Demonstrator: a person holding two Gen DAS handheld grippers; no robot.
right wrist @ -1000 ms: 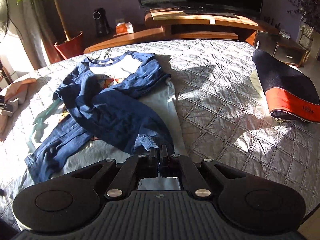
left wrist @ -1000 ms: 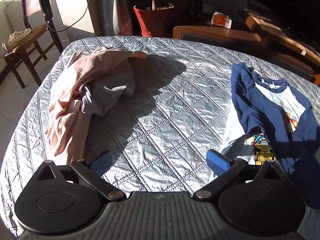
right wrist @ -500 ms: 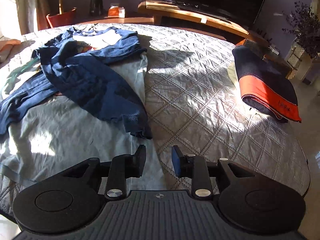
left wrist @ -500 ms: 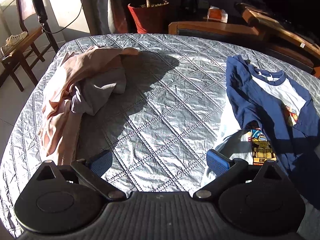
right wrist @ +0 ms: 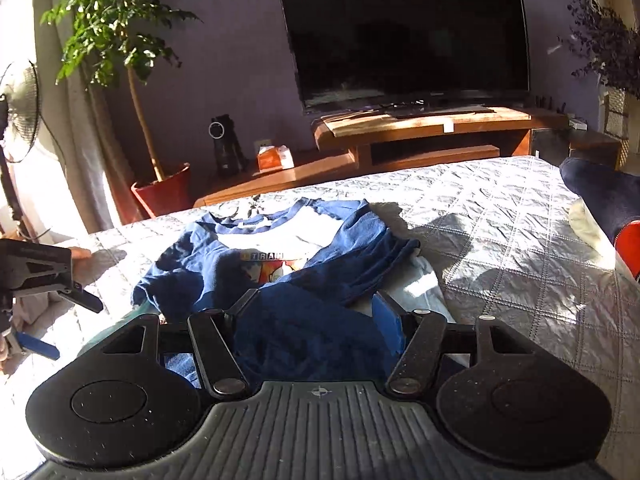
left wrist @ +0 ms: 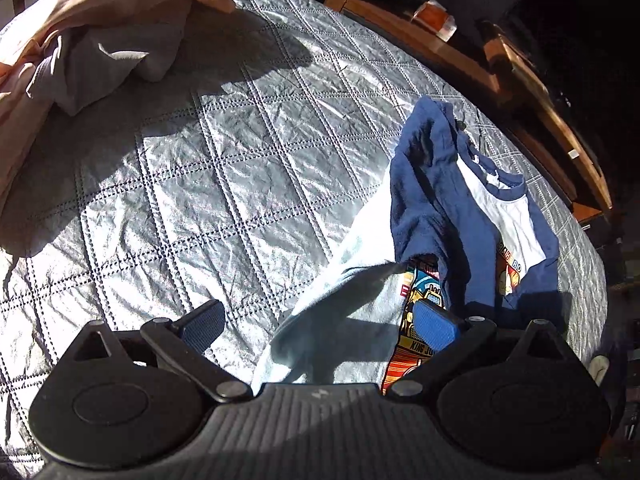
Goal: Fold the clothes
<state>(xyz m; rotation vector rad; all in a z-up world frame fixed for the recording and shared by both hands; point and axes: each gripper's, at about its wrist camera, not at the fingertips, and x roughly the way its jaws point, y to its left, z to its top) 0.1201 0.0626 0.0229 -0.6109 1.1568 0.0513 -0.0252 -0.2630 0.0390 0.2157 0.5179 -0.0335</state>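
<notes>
Silver quilted bedding catches hard sunlight as two handheld grippers close in on a navy-and-white raglan T-shirt lying rumpled on the right side of the bed in the left wrist view. The left gripper stands with its jaws spread wide, nothing between them; its blue-padded fingertips frame the shirt's pale lower hem, one pad over the printed cartoon graphic, the other above bare quilt. Whether either pad touches the cloth cannot be told.

Seen from the right wrist camera, the right gripper is likewise opened wide, and the shirt's dark blue sleeve fabric bunches in the gap between its fingers; contact with the pads is not clear. The shirt's neckline points toward the far edge of the bed, one sleeve folded across the chest print.

A heap of pink and grey clothes sits at the far left of the bed, well apart from the shirt. A folded dark garment with an orange band rests at the right edge. Beyond the bed stand a wooden TV stand carrying a dark television, a potted plant in a red pot and a standing fan.
</notes>
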